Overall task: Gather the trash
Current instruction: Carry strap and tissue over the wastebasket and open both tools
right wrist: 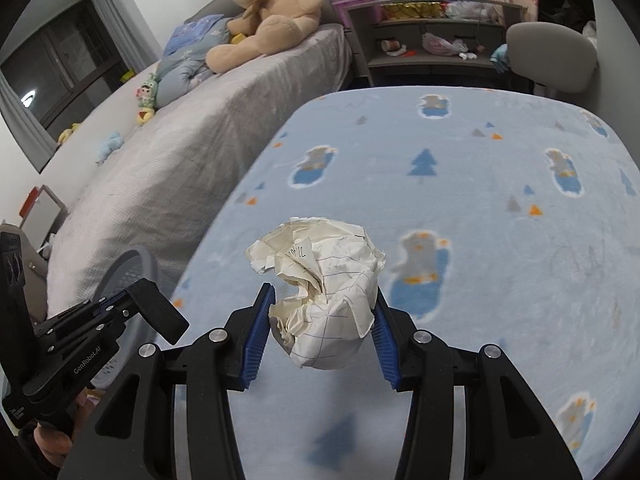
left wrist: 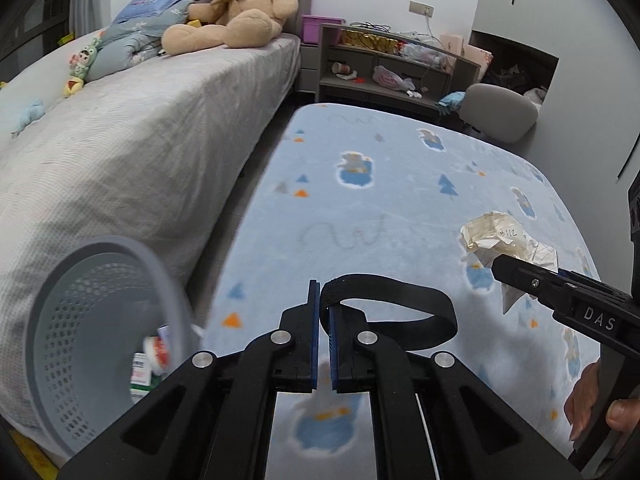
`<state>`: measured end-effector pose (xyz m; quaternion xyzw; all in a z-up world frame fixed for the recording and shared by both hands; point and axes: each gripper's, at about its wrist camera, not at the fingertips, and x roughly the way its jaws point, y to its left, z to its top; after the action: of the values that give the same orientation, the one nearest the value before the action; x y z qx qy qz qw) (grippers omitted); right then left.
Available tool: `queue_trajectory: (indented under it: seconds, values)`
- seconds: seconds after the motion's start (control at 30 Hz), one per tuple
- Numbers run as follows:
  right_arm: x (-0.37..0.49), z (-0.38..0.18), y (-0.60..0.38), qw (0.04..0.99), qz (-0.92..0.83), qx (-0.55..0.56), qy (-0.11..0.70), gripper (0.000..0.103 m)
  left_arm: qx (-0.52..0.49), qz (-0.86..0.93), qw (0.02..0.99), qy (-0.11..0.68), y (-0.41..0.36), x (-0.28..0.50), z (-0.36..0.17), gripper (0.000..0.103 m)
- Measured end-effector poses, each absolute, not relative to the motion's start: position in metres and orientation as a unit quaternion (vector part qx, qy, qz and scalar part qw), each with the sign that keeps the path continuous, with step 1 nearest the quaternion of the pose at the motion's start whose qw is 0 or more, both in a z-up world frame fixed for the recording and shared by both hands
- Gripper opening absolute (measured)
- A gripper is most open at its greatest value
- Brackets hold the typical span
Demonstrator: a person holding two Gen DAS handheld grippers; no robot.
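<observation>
Right tongs: while its two blue pads press in from either side, the right gripper [right wrist: 322, 320] holds the paper ball [right wrist: 324, 292] between them, jaws spread only as wide as the ball.
Paper ball: crumpled, cream and lined, with some handwriting; it is up off the blanket [right wrist: 480, 184], gripped at its lower half, the rest bulging forward past the fingertips. From the left wrist view the ball [left wrist: 504, 240] sticks out of the right gripper's [left wrist: 520, 270] tip, over the blanket's right side.
Left tongs: the left gripper [left wrist: 324, 320] has its jaws nearly together, only a thin gap between the pads [left wrist: 314, 320]; a black strap [left wrist: 400, 304] loops from the right finger, and I cannot tell whether the pads pinch it. In the right wrist view the left gripper [right wrist: 120, 304] sits low at the left, in front of the bin.
Bin: a grey perforated basket [left wrist: 100, 344] tipped with its mouth towards the camera, beside the left gripper, with some packaging [left wrist: 152, 364] inside.
Blanket: pale blue with bears and small trees [left wrist: 360, 184], under both grippers.
Bed: grey cover [left wrist: 140, 140], just left of the blanket, behind the bin.
Teddy: a big tan bear [left wrist: 240, 4] seated at the bed's far end, beside a folded quilt [left wrist: 132, 36].
Farther back: a grey shelf [left wrist: 384, 68] with clutter, and a grey chair [left wrist: 500, 108] to its right.
</observation>
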<state>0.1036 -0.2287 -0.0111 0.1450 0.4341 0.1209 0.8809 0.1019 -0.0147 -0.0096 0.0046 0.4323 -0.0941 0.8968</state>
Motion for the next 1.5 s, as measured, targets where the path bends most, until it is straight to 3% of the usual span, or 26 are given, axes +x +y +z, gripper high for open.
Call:
queue_trajectory:
  seconds: [0.6, 1.37, 1.43, 1.5]
  values:
    - [0.097, 0.0, -0.04, 0.867, 0.229, 0.095, 0.433, 0.046, -0.031, 0.027, 0.896, 0.443, 0.168, 0.072, -0.007, 0.004]
    - [0.121, -0.033, 0.051, 0.84, 0.271, 0.032, 0.469, 0.05, -0.049, 0.075, 0.881, 0.464, 0.231, 0.088, -0.037, 0.004]
    - [0.121, -0.031, 0.054, 0.841, 0.273, 0.027, 0.467, 0.051, -0.053, 0.076, 0.88, 0.466, 0.235, 0.089, -0.037, 0.006]
    - [0.121, -0.029, 0.055, 0.843, 0.273, 0.025, 0.462, 0.055, -0.055, 0.08, 0.88, 0.465, 0.237, 0.088, -0.036, 0.021]
